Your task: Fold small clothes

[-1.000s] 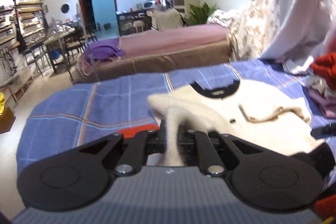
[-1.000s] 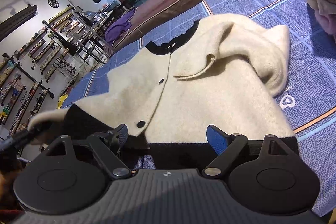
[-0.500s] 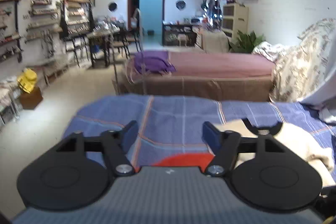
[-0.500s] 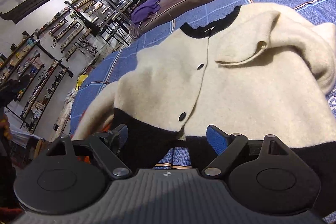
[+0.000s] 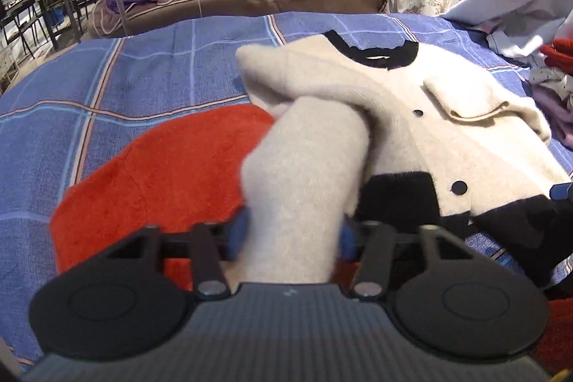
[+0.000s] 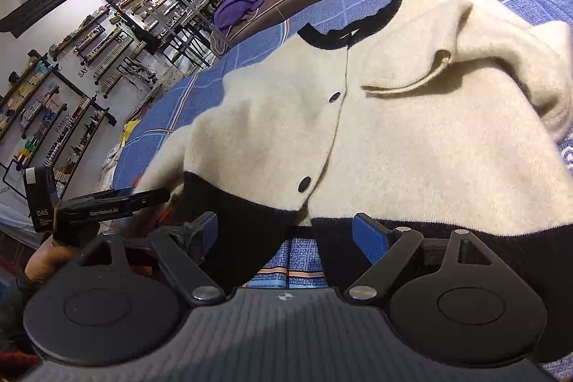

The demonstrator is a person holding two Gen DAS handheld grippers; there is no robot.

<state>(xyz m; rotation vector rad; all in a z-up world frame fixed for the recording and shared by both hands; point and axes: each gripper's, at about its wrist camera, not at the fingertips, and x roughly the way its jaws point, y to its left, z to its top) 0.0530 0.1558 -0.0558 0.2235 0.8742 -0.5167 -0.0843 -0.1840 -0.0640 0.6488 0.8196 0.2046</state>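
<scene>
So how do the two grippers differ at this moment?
The left gripper has the cream cardigan's sleeve between its fingers, while the right gripper holds nothing. The left's jaws sit narrower, against the sleeve; the right's stand wide apart. The left is over the red garment; the right faces the cardigan's black hem. Both have blue pads.
</scene>
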